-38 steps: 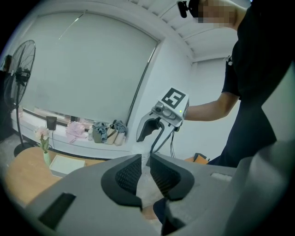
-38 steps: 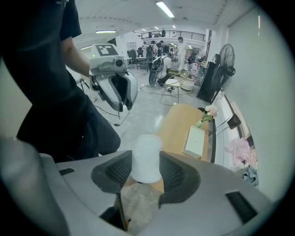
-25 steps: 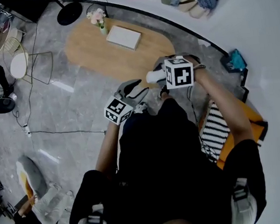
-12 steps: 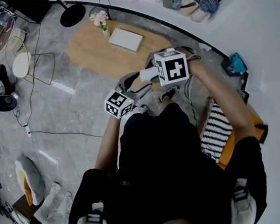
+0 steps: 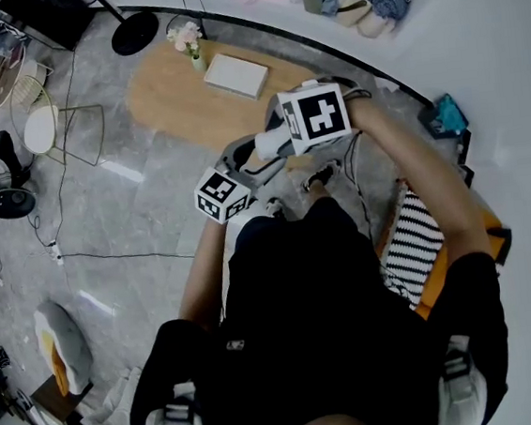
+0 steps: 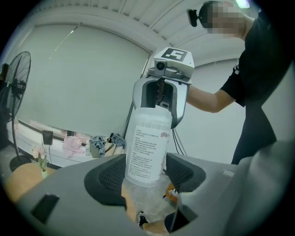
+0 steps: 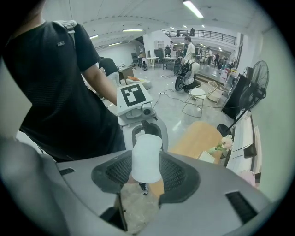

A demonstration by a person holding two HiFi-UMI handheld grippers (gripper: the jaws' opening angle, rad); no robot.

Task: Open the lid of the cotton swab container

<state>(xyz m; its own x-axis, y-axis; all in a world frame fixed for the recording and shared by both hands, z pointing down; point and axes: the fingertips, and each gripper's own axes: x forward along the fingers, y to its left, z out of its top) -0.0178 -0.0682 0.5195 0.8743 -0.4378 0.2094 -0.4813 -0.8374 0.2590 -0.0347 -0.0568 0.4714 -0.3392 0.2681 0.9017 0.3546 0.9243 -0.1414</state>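
In mid-air before the person's body, the cotton swab container (image 6: 147,143) spans the two tongs. The right gripper (image 7: 145,174) clamps its white end, while the left gripper (image 6: 146,179) stands wide open around its labelled body.

- Cotton swab container (image 6: 146,147): frosted, translucent plastic, smooth. Its label is matt white paper with fine print.
- Left gripper (image 6: 147,177) and right gripper (image 7: 146,173): both shells are smooth matt grey plastic. The pads (image 6: 109,177) are black with a mesh texture and look rubbery.
- Marker cube (image 5: 316,117): matt black-and-white print.
- Table (image 5: 178,98): pale wood, smooth.
- Floor (image 5: 123,203): grey marbled stone tile, glossy, with streaks of reflected light.
- Shirt (image 5: 301,279): black cloth, matt.
- Striped cushion (image 5: 409,248): woven cloth.
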